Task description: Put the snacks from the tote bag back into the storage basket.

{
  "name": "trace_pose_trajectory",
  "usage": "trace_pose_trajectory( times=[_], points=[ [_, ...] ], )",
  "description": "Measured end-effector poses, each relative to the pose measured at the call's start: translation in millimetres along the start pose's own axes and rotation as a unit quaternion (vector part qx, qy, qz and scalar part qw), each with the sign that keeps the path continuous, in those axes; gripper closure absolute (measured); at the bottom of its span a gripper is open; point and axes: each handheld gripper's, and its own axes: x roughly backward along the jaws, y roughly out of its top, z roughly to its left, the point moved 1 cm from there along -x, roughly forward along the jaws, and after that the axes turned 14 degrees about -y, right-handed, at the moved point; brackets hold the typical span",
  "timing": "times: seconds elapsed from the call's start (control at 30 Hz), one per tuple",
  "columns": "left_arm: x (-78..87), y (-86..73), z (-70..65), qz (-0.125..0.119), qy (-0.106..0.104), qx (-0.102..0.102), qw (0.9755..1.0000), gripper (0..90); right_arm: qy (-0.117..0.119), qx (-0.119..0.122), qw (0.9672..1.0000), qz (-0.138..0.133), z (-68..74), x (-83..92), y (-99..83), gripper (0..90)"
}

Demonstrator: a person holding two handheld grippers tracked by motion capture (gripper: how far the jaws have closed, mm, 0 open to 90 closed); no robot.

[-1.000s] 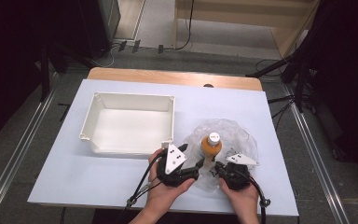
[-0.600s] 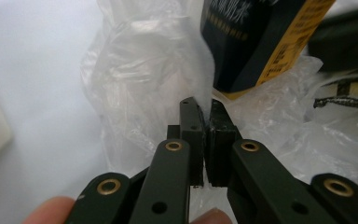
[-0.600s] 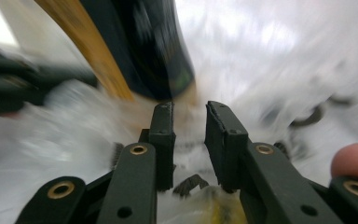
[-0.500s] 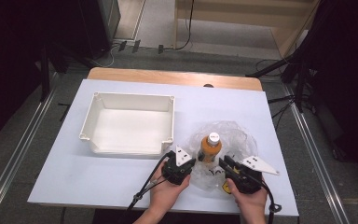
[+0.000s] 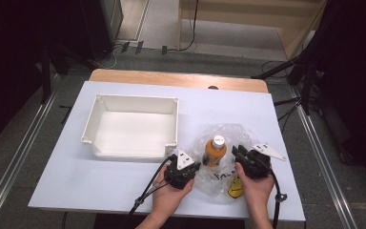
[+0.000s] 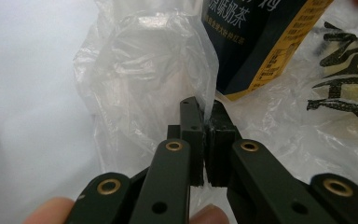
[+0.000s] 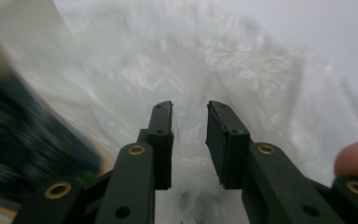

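An orange drink bottle with a white cap stands upright inside a crumpled clear plastic bag on the white table. My left gripper is at the bag's left edge. In the left gripper view it is shut on a fold of the bag film, and the bottle's dark label sits just behind. My right gripper is at the bag's right side, level with the bottle. In the blurred right gripper view it stands open with bag film ahead of and around the jaws.
A white rectangular tray lies to the left of the bag, close behind the left gripper. The bag carries black lettering and a yellow mark near the table's front edge. Bare table stretches to the front left.
The right gripper has shifted a little to the right and farther from the table's front, along the bag's right side. The left gripper edged toward the bag. The bottle stays put.
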Motion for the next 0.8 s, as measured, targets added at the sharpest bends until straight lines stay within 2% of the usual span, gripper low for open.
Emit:
trace_pose_trajectory(
  times=[0.03, 0.07, 0.23, 0.33, 0.4, 0.43, 0.53, 0.57, 0.63, 0.67, 0.73, 0.77, 0.8],
  points=[
    [0.1, -0.1, -0.6, -0.001, 0.001, -0.002, 1.0, 89.1, -0.004, 0.009, 0.9998, 0.014, 1.0, -4.6, -3.9, 73.9],
    [0.0, -0.3, -1.2, 0.0, 0.002, -0.006, 1.0, 89.1, -0.009, 0.025, 0.9976, 0.064, 1.1, -16.5, -13.5, 75.6],
    [0.6, -0.3, -1.0, -0.002, 0.001, -0.007, 1.0, 88.9, -0.008, 0.026, 0.997, 0.072, -0.6, -17.3, -12.1, 76.6],
    [0.8, -0.5, -0.6, -0.003, 0.0, -0.003, 1.0, 88.9, -0.005, 0.028, 0.9974, 0.066, 0.3, -15.3, -13.3, 67.9],
    [0.8, -0.5, -0.4, -0.002, -0.001, -0.002, 1.0, 88.8, -0.003, 0.025, 0.9988, 0.041, 1.0, -8.5, -15.1, 61.8],
    [0.8, -0.4, -0.4, -0.002, -0.001, -0.002, 1.0, 88.9, 0.013, 0.023, 0.9996, 0.006, 0.8, 0.7, -13.9, 55.4],
    [0.6, -0.2, -0.1, -0.001, -0.002, 0.001, 1.0, 89.0, 0.027, 0.024, 0.9984, -0.045, -0.1, 17.6, -7.1, 50.5],
    [0.6, -0.2, -0.1, -0.001, -0.002, 0.001, 1.0, 89.1, 0.027, 0.024, 0.9984, -0.045, -0.1, 17.6, -7.1, 50.5],
    [0.6, -0.1, 0.4, -0.002, -0.003, 0.002, 1.0, 89.0, 0.041, 0.015, 0.9963, -0.075, -1.3, 31.5, -0.2, 45.9],
    [0.7, -0.1, 0.5, -0.003, -0.003, 0.002, 1.0, 89.0, 0.06, 0.011, 0.9939, -0.092, -1.6, 41.1, 4.3, 44.2],
    [0.8, -0.2, 0.2, -0.002, -0.002, 0.001, 1.0, 88.9, 0.076, 0.01, 0.9918, -0.102, -0.8, 48.1, 6.3, 41.4],
    [0.8, -0.2, 0.2, -0.002, -0.002, 0.001, 1.0, 88.9, 0.076, 0.01, 0.9918, -0.102, -0.8, 48.1, 6.3, 41.4],
    [0.8, -0.2, 0.2, -0.002, -0.002, 0.001, 1.0, 88.9, 0.085, 0.013, 0.9897, -0.114, 1.3, 55.3, 7.1, 34.0]
  ],
)
